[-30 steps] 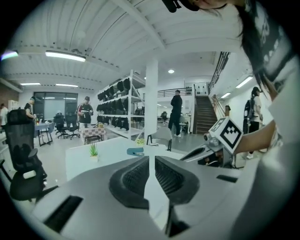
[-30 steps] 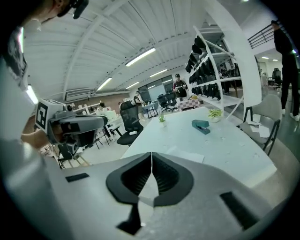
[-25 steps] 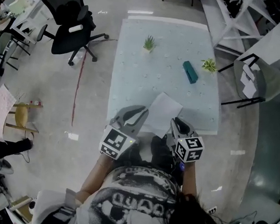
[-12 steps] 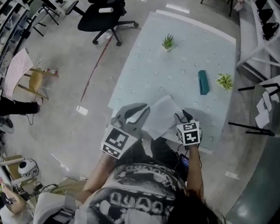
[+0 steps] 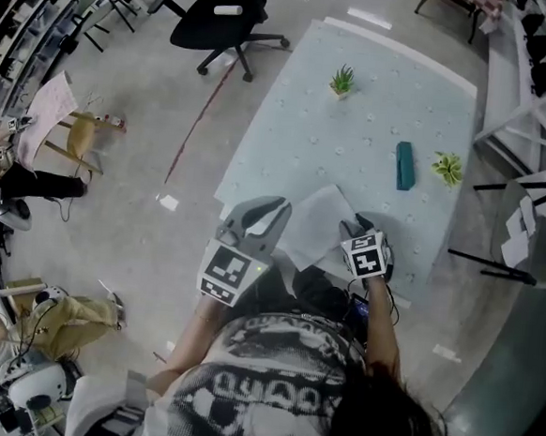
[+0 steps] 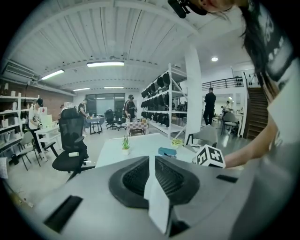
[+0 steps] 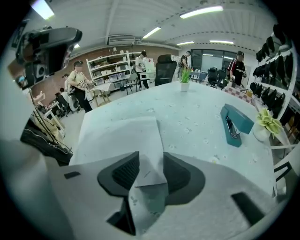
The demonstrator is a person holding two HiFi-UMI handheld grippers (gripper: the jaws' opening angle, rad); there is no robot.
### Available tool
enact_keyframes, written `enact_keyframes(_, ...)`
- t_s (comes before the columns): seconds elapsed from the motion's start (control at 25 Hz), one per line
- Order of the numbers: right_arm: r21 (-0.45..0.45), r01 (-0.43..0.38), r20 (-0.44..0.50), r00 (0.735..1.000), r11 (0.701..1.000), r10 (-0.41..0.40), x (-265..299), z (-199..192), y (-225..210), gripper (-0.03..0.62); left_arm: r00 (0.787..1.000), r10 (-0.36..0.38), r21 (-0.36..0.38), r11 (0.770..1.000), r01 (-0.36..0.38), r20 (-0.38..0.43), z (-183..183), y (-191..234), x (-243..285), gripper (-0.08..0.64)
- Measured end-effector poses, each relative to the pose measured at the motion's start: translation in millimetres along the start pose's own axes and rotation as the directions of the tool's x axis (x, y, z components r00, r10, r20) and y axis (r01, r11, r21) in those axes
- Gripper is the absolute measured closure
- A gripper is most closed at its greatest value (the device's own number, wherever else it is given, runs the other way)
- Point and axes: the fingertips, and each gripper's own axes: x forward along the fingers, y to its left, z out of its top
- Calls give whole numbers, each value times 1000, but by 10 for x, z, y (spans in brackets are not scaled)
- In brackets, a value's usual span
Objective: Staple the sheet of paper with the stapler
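While the left gripper [image 6: 151, 164] had its fingers [image 6: 133, 179] pressed together on the paper [image 7: 123, 136], pinching one edge so that the sheet showed edge-on between them, the right gripper [image 7: 151, 164] had just been opening. Its fingers [image 7: 123, 172] stood spread, with a corner of the paper lying between them and neither pad pressing on it. That corner rested on the tabletop [image 7: 192, 105], and the rest of the sheet stretched away ahead and to the left of the right fingers. Ahead of the right fingers and off to their right, well apart from the paper, the stapler [image 7: 236, 123] lay on the tabletop, touched by neither gripper. A small plant [image 7: 268, 121] stood just to the right of the stapler, and another plant [image 7: 185, 76] stood far ahead of the fingers, near the tabletop's far edge. In the head view the paper lay between the two grippers, near the tabletop's near edge.
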Motion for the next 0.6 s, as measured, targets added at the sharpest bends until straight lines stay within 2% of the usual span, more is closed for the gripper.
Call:
enact_keyframes(0.08,-1,5,10,1000,1000,-5,-14,-10,22,478,1000,-2,2,1000,2,0,-11,-19,-13,526)
enact_keyframes(0.24,31,13,25,1000,999,-14,-25,-20,46,510,1000,-1,-2,1000,1,1,-25,-17,-67,526)
enact_keyframes(0.32,78,16,30,999,997,-19,-45,-44,22,583,1000,-4,-2,1000,4,2,-10,-22,-86,526)
enact_keyframes(0.48,220,8,57,998,975,-21,-133,-143,-50,586,1000,-23,11,1000,22,9,9,-85,-70,526)
enact_keyframes(0.6,323,18,79,996,946,-46,-246,-216,-200,588,999,-41,16,999,41,15,38,-153,-29,526)
